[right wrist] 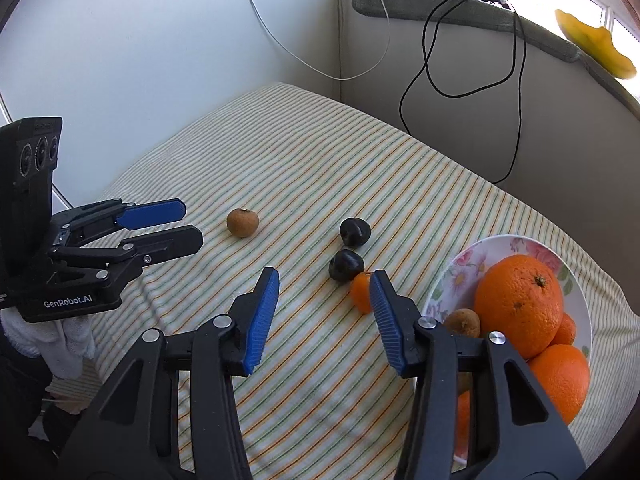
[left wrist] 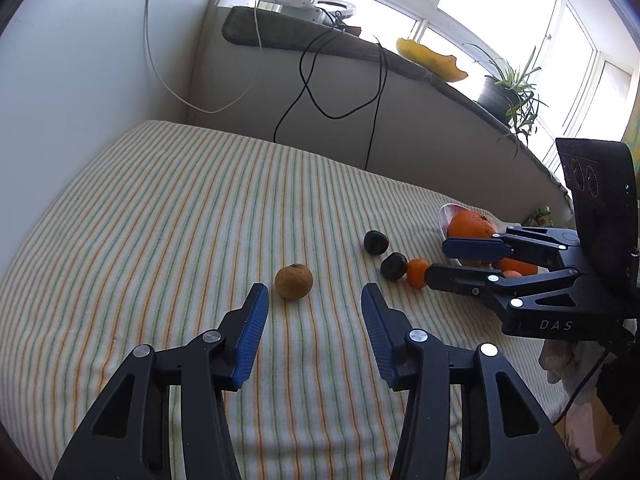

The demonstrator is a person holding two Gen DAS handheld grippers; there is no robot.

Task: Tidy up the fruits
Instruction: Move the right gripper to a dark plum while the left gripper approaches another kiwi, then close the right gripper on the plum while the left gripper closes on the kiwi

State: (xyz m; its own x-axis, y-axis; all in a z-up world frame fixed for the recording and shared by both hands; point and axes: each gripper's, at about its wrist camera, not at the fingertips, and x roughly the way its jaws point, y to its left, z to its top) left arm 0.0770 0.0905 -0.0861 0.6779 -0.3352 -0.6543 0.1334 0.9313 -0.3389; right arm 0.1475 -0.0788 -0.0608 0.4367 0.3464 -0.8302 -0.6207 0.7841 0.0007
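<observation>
**Loose fruit ahead of two empty claws**

The left claw [left wrist: 314, 294] stood partly open and held nothing; the brown fruit [left wrist: 293, 282] lay just ahead of its tips on the striped cloth [left wrist: 160, 208]. The right claw [right wrist: 324, 280] was likewise partly open and empty, with the small orange [right wrist: 361, 292] touching its right fingertip and two dark plums [right wrist: 346, 265] just beyond. The plate [right wrist: 456, 276] of oranges sat to its right. The fruits looked light, round and likely to roll; the plums probably bruise easily. A gentle grip across the widest middle seemed best.
</observation>
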